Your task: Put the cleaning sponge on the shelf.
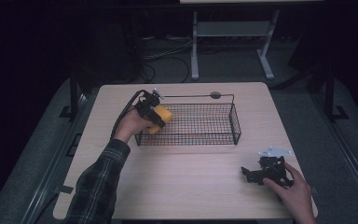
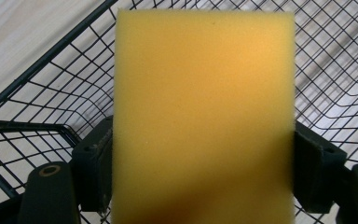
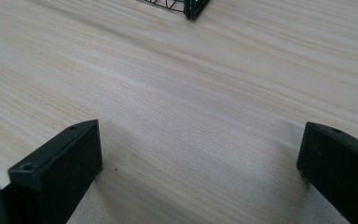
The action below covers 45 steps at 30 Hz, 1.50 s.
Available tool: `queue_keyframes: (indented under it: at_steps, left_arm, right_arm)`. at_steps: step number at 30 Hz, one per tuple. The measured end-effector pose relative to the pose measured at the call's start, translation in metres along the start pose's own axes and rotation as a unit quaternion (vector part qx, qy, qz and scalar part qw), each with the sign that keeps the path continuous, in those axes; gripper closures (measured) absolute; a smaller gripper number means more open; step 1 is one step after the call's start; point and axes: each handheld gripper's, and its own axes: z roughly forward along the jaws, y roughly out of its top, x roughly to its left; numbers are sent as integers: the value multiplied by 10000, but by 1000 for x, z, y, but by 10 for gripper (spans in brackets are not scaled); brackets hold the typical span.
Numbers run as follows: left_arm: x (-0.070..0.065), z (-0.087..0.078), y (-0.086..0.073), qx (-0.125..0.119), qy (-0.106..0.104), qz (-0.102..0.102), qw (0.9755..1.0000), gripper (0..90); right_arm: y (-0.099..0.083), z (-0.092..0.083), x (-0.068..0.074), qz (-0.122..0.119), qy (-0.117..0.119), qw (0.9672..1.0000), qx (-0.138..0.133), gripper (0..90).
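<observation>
A yellow sponge [image 1: 161, 118] hangs at the left end of a black wire basket [image 1: 235, 122], just over its rim, and my left gripper [image 1: 154, 116] is shut on it. In the left gripper view the sponge [image 2: 203, 116] stands as a tall block between the two black jaws, with the basket mesh [image 2: 335, 70] behind and below it. My right gripper [image 1: 251, 174] rests low over the table at the front right, open, pointing left. Its jaws in the right gripper view stand wide apart over bare wood, with the right gripper [image 3: 200, 158] holding nothing.
The light wooden table [image 1: 191, 186] has free room in front of the basket. A corner of the basket [image 3: 193, 7] shows at the top of the right gripper view. A white desk frame [image 1: 233, 32] stands on the floor beyond the table.
</observation>
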Motion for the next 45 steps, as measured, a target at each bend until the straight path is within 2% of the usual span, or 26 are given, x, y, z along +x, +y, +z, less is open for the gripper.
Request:
queue_keyframes:
  at_steps: [18,39,45]
  left_arm:
    - [-1,16,-4,245,7,32,9997,224]
    - [1,23,-10,276,-121,-19,9995,220]
    - [1,22,-10,228,-135,-23,9996,185]
  right_arm:
    - [0,0,0,0,1,10000,-1,0]
    - [0,0,0,1,1,10000,-1,0]
    - [0,0,0,1,0,10000,-1,0]
